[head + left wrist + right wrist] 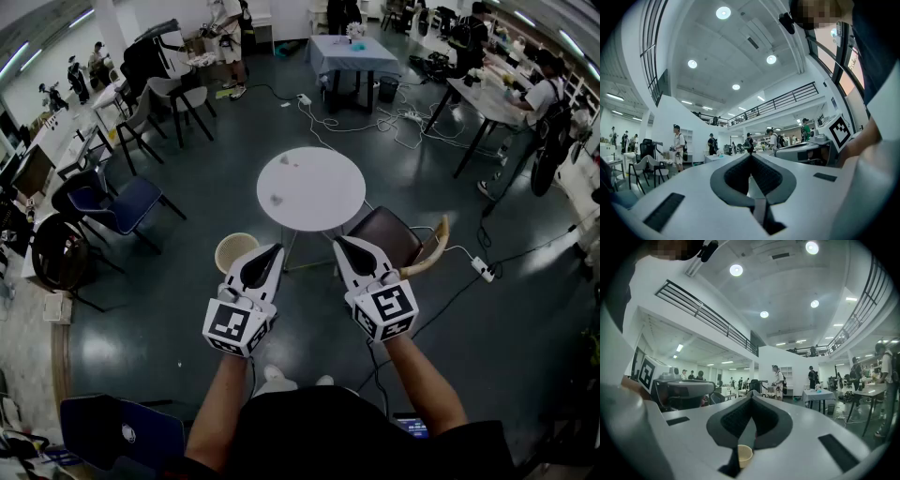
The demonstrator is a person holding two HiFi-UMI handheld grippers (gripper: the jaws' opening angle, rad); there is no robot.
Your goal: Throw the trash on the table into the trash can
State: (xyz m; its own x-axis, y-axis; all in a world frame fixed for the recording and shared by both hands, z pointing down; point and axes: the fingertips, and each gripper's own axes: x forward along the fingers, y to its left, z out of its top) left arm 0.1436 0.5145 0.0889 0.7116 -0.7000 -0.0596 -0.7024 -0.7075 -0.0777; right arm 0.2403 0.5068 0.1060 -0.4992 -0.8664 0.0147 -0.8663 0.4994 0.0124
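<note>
A round white table [323,202] stands ahead of me with two small crumpled scraps of trash on it, one [276,199] near its left edge and one [289,161] farther back. A cream ribbed trash can [234,251] sits on the floor at the table's near left; a sliver of it [744,456] shows low in the right gripper view. My left gripper [277,249] [750,156] and right gripper [338,242] [751,393] are held level side by side short of the table. Both are shut with nothing between their jaws.
A brown chair [392,236] with a curved wooden back stands at the table's near right. Blue and black chairs [122,204] line the left. Cables [375,127] trail across the dark floor behind the table. Other tables and several people fill the back of the hall.
</note>
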